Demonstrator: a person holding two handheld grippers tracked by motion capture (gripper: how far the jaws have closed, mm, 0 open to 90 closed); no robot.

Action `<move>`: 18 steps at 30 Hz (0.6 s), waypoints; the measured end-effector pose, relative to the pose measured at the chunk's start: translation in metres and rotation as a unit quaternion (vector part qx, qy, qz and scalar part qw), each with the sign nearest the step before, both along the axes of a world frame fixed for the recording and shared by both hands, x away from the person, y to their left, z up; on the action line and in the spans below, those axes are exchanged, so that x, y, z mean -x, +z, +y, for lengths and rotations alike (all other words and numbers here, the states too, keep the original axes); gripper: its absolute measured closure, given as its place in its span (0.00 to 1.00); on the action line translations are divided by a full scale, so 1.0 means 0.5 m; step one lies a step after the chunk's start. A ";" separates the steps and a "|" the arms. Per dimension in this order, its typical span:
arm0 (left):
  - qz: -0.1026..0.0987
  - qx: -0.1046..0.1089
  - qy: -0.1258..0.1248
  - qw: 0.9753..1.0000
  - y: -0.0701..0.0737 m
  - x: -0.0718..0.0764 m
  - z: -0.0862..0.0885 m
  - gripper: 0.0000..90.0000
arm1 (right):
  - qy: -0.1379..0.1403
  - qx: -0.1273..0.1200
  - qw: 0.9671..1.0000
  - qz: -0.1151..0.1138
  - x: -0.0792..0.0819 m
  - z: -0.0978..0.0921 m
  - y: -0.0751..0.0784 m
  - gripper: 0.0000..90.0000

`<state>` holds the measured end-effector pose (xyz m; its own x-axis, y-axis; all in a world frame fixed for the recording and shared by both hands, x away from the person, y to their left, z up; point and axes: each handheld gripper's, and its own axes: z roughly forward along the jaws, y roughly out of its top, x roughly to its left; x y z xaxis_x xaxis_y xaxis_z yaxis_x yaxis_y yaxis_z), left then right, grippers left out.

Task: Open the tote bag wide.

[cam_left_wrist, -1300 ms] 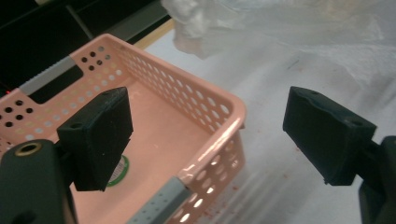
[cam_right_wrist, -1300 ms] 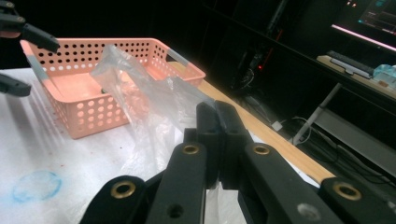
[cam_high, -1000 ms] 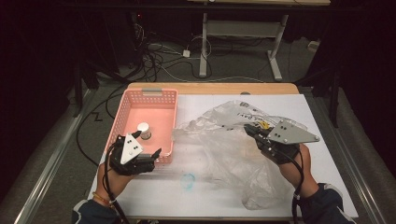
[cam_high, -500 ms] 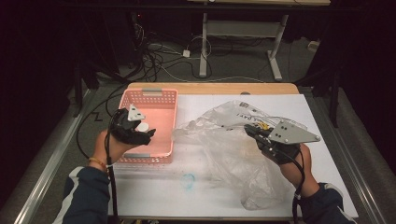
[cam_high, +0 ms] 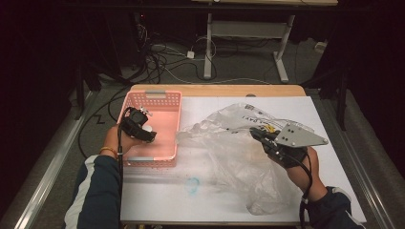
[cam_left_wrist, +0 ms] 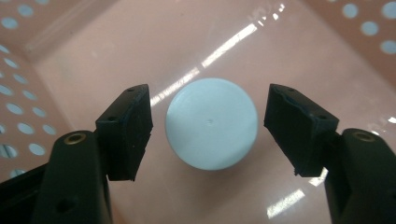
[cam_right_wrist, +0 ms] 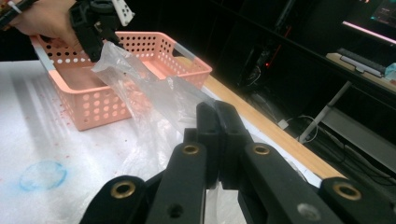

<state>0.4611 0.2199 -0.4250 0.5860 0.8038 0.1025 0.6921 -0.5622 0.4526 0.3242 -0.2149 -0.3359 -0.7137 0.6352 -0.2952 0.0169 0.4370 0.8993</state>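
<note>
A pink perforated basket (cam_high: 165, 131) stands on the white table's left side. My left gripper (cam_high: 139, 125) reaches down into it, jaws open. In the left gripper view a round white cap (cam_left_wrist: 211, 122) on the basket floor (cam_left_wrist: 140, 42) lies between the two black pads (cam_left_wrist: 130, 130), touching neither. My right gripper (cam_high: 261, 136) is shut on an edge of a crumpled clear plastic bag (cam_high: 234, 157) spread over the table's right half. In the right gripper view the bag (cam_right_wrist: 140, 84) stretches from the shut fingertips (cam_right_wrist: 219, 135) toward the basket (cam_right_wrist: 93, 102), where the left gripper (cam_right_wrist: 98, 21) hangs.
A white sheet covers the table (cam_high: 157, 200), with a faint blue ring mark (cam_high: 192, 184) near the front. A bare wooden strip (cam_high: 219, 89) runs along the far edge. Cables and desk legs lie on the floor beyond.
My left gripper has moved from the basket's near edge forward and down into the basket, over the white cap. The right gripper and the bag stay put.
</note>
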 end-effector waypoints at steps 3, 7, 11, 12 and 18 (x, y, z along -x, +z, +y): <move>0.002 -0.010 -0.010 1.000 -0.004 -0.005 -0.008 0.42 | 0.003 0.004 1.000 0.001 0.001 0.005 -0.003 1.00; 0.012 -0.017 -0.008 1.000 -0.012 -0.010 -0.012 0.50 | 0.006 0.004 1.000 0.002 0.001 0.007 -0.005 1.00; 0.014 -0.014 -0.008 1.000 -0.013 -0.014 -0.009 0.52 | 0.006 0.003 1.000 0.003 -0.004 0.007 -0.005 1.00; 0.014 -0.014 -0.008 1.000 -0.013 -0.014 -0.009 0.52 | 0.006 0.003 1.000 0.003 -0.004 0.007 -0.005 1.00; 0.010 -0.016 -0.009 1.000 -0.013 -0.011 -0.011 0.53 | 0.005 0.005 1.000 0.004 -0.006 0.008 -0.008 1.00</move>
<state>0.4666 0.2142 -0.4313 0.6032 0.7890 0.1167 0.6897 -0.5894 0.4207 0.3270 -0.2107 -0.3402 -0.7223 0.6249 -0.2962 0.0198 0.4469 0.8944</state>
